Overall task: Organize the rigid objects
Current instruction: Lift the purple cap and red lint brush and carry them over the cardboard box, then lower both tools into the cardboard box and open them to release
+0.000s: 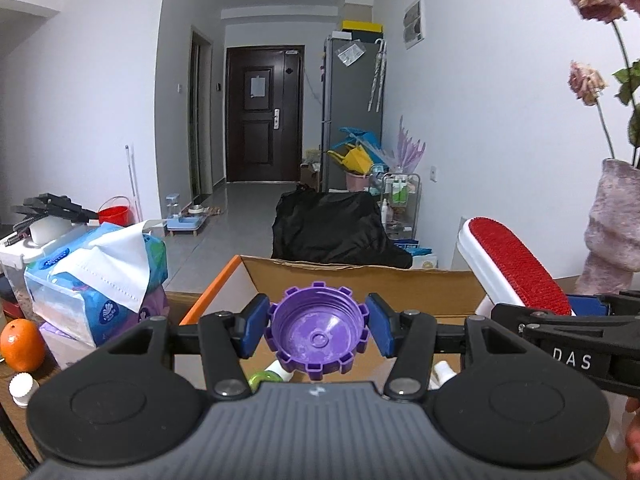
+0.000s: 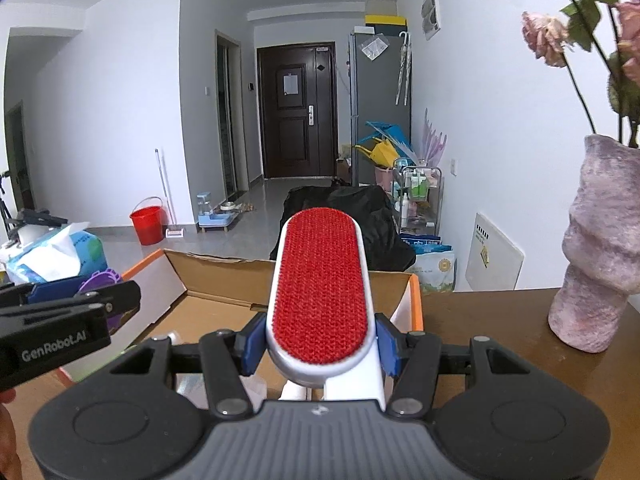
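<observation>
My left gripper [image 1: 317,330] is shut on a purple notched bottle cap [image 1: 317,330], its hollow side facing the camera, held over an open cardboard box [image 1: 360,276]. My right gripper [image 2: 320,346] is shut on a white lint brush with a red pad [image 2: 320,280], which points up and forward over the same box [image 2: 224,280]. The brush also shows in the left wrist view [image 1: 516,264], to the right of the cap. The left gripper and cap show at the left of the right wrist view [image 2: 100,280]. A green-and-white item [image 1: 266,376] lies in the box below the cap.
Tissue packs [image 1: 100,272], an orange [image 1: 22,344] and a small white bottle [image 1: 22,388] sit left of the box. A pink textured vase with dried roses [image 2: 596,248] stands on the brown table [image 2: 500,320] to the right. Beyond are a black bag [image 1: 336,228] and hallway floor.
</observation>
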Available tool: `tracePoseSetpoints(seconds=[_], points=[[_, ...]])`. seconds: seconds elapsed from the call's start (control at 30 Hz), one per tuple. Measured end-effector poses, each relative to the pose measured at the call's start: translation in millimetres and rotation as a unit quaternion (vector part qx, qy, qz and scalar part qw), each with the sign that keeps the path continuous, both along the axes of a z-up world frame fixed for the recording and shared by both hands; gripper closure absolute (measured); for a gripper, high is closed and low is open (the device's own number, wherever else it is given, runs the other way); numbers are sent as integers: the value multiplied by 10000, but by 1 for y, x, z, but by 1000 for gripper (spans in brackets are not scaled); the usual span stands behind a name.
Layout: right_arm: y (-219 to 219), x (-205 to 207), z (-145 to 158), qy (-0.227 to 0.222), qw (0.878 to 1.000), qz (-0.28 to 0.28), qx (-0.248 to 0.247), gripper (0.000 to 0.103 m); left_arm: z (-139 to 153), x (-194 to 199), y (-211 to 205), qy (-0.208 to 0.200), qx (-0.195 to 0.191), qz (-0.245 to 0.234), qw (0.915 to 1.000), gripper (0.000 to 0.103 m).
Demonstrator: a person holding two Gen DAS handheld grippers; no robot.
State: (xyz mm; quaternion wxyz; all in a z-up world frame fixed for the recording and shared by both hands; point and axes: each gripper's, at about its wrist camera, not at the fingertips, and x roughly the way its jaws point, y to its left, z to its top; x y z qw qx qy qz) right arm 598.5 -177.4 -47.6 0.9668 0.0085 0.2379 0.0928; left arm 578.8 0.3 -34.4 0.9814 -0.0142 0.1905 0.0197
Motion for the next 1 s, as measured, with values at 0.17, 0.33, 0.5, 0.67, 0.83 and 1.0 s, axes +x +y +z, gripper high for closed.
tracePoseSetpoints(seconds=[0.17, 0.33, 0.5, 0.67, 0.83, 1.0], points=[[7, 13, -4, 33, 9999, 55, -123, 48, -6, 13, 7, 78, -90, 160, 9998, 49], [15, 20, -7, 30, 9995, 193, -234, 48, -13, 26, 10, 214, -159, 344, 9991, 49], [20, 29, -10, 51, 9991, 277, -312, 48, -22, 33, 14, 325, -97, 452, 9984, 49], [20, 36, -12, 58, 9986, 314, -420, 48, -27, 35, 13, 341, 38, 459, 9984, 49], [20, 35, -12, 54, 9986, 311, -424, 48, -29, 36, 13, 362, 71, 481, 9982, 49], [22, 34, -14, 75, 9982, 364, -478, 48, -28, 38, 13, 381, 17, 451, 9983, 48]])
